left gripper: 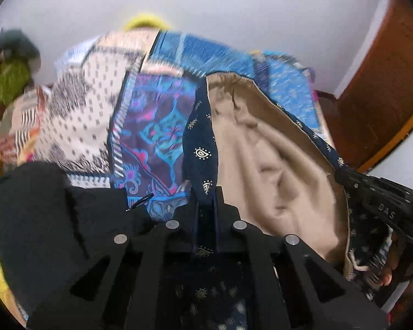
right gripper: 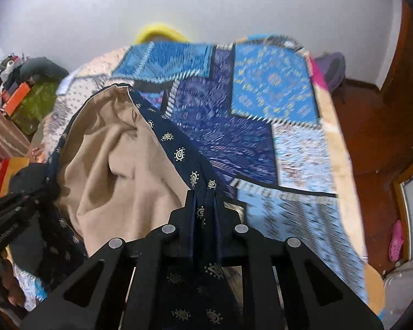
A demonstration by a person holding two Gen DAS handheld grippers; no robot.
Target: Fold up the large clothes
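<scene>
A large navy garment with small gold paisley print [left gripper: 201, 148] and a tan lining [left gripper: 264, 162] hangs between my two grippers above the bed. My left gripper [left gripper: 206, 192] is shut on its navy edge. My right gripper [right gripper: 205, 192] is shut on another part of the navy edge [right gripper: 179, 154]; the tan lining [right gripper: 124, 170] sags open to its left. The right gripper also shows at the right of the left wrist view [left gripper: 382, 206], and the left gripper at the left of the right wrist view [right gripper: 11, 214].
A bed with a blue, purple and cream patchwork cover [right gripper: 275, 96] lies below. A yellow pillow [right gripper: 157, 31] sits at its far end by the white wall. Clutter and a green bag [right gripper: 35, 101] stand at the left. A brown wooden door [right gripper: 404, 82] is at the right.
</scene>
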